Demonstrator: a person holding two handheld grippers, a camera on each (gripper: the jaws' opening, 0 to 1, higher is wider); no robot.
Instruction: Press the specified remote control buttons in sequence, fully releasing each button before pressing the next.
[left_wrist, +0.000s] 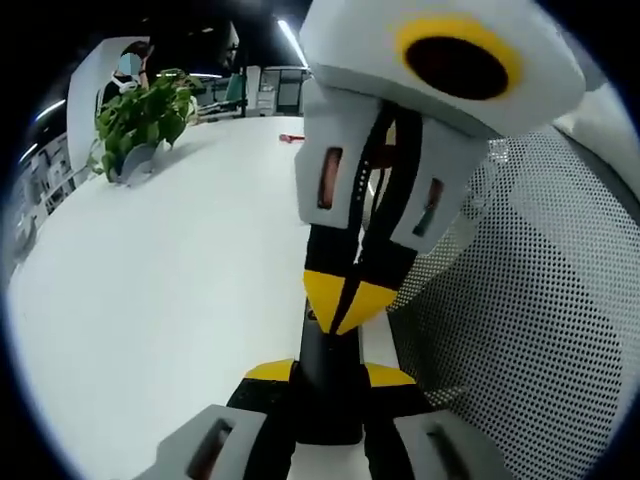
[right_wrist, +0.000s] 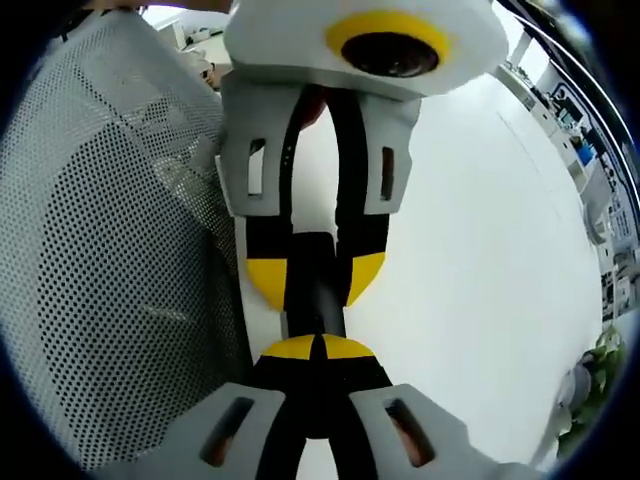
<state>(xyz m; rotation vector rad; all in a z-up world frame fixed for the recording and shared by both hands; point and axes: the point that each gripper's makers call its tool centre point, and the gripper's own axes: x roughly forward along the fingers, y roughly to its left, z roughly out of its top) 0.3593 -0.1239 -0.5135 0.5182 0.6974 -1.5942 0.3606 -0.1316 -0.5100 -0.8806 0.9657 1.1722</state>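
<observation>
Two grippers meet over a white table (left_wrist: 150, 300): left gripper (left_wrist: 328, 372) grasps the black remote (left_wrist: 325, 385); right gripper (right_wrist: 315, 347), clenched, presses it.

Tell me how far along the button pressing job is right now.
Done: the left gripper is shut on the black remote, with the white table behind it. In hand: the right gripper, tips closed, meets the remote's face, apparently at a press. Left: the buttons are hidden, so how many presses are done or remain cannot be told.
</observation>
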